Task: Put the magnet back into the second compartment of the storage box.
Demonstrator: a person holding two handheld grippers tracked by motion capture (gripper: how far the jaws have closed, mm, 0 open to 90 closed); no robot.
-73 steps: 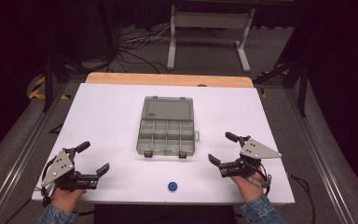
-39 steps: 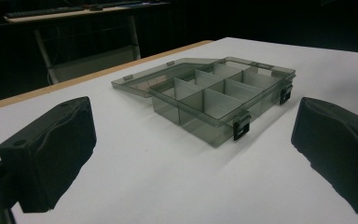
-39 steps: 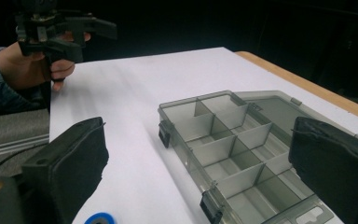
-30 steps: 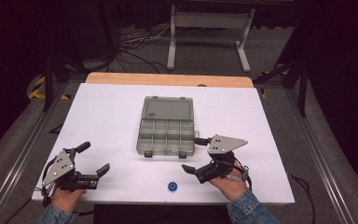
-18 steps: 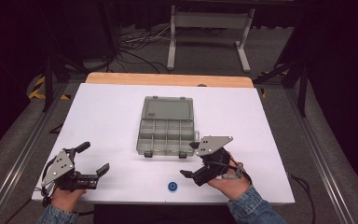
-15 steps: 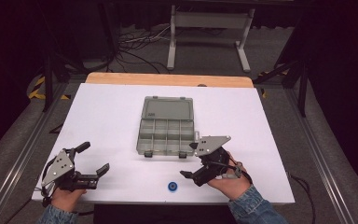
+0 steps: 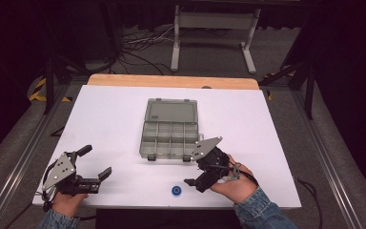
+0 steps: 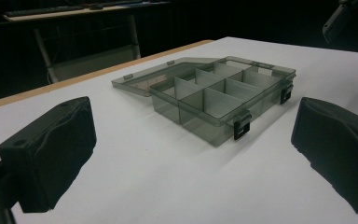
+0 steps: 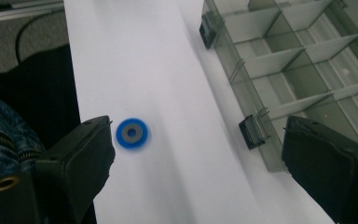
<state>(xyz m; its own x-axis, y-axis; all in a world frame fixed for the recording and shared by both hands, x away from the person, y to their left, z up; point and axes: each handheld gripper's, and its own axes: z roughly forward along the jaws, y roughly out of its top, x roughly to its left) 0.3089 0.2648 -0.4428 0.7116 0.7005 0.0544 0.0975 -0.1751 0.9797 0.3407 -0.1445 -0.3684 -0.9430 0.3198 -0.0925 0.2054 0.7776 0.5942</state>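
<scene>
A: What lies nearest the person's edge of the table (image 7: 114, 114)?

B: A small blue ring (image 7: 176, 191) with a grey centre, flat on the white top close to the front edge. The right gripper (image 7: 199, 168) hangs just beside it, tilted down toward it, its jaws spread wide. In the right gripper view the ring (image 9: 132, 133) sits just off the inner face of one jaw, not touching it, while the other jaw stands over by the box's front wall.

A: And the left gripper (image 7: 95, 162)?

B: It sits low near the front left corner, well apart from the ring, its jaws wide as well and holding nothing. Its own view looks between the jaws across bare table to the box (image 8: 223, 95).

A: What of that box farther off?

B: A smoky clear compartment box (image 7: 169, 129) at mid-table, open, its lid (image 7: 171, 110) laid flat behind it and two dark latches on the front wall. The compartments that can be seen look empty.

A: Beyond it?

B: The table's wooden far edge, then a dark floor with cables (image 7: 138, 45) and a pale metal stand (image 7: 215, 28).
</scene>
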